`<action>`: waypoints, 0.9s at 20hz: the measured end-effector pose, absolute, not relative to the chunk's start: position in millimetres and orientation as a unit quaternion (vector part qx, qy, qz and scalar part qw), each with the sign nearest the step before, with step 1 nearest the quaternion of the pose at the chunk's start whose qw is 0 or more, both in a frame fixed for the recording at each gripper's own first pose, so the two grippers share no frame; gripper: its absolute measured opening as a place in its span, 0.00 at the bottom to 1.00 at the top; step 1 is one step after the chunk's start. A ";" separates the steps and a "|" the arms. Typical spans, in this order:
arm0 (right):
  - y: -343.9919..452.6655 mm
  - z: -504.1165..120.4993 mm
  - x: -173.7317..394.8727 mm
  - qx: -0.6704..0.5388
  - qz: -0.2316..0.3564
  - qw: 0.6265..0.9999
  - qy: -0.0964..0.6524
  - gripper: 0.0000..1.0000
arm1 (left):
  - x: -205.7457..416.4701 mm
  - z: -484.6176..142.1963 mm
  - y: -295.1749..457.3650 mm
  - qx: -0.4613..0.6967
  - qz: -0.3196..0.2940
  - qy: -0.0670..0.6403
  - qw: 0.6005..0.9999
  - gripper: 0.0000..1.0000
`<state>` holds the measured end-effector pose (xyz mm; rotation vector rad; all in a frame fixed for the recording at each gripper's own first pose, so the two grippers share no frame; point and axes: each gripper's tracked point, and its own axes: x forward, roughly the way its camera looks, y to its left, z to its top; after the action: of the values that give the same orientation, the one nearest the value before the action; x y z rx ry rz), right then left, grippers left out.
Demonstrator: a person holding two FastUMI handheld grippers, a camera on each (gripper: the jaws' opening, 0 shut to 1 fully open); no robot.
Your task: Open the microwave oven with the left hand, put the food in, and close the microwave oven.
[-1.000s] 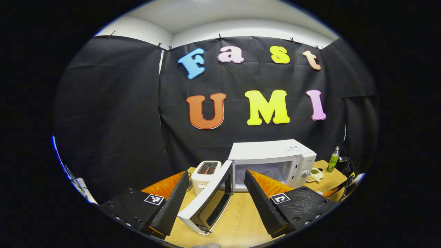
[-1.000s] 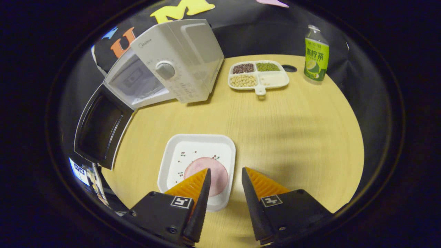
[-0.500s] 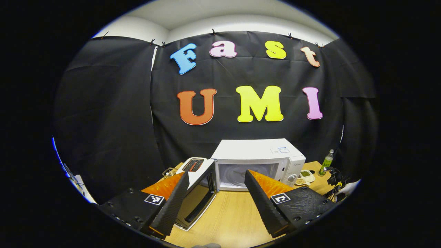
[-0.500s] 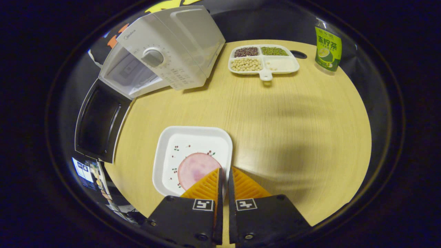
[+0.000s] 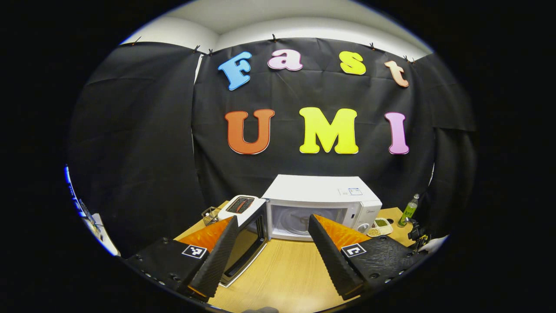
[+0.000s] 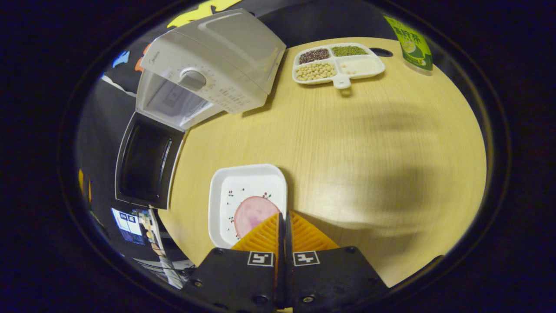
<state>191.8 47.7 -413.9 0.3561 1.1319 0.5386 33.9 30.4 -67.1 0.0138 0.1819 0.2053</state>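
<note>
The plate [image 6: 247, 191] is a shallow white square dish with a slice of ham [image 6: 254, 213] lying loose on it. It looks rigid and light, probably glazed and slippery, so the raised rim is the place to pinch, and it should be kept level or the ham may slide. It sits on the tabletop [image 6: 347, 143] in front of the microwave [image 6: 208, 74], whose door [image 6: 147, 165] hangs wide open.

The right gripper [image 6: 283, 217] has its jaws drawn together over the plate's near right edge, apparently clamping the rim.

The left gripper [image 5: 273, 226] is held back from the microwave with jaws spread wide, holding nothing, the open cavity between them.
</note>
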 end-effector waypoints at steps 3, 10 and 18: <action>55.6 -394.0 187.1 0.189 0.251 0.804 0.504 0.04 | 36.4 -63.2 40.7 0.015 0.095 0.088 0.991 0.96; 104.6 -334.3 191.7 0.241 0.238 0.842 0.421 0.04 | 36.9 -49.6 59.0 -0.002 0.041 0.074 0.996 0.96; 220.0 -286.8 222.9 0.356 0.159 0.881 0.269 0.03 | 15.2 -67.6 103.8 0.060 0.000 0.087 0.994 0.96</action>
<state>222.9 220.0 -286.8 0.7409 0.5607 0.3313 15.2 103.8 -67.6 0.1212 0.1735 0.0003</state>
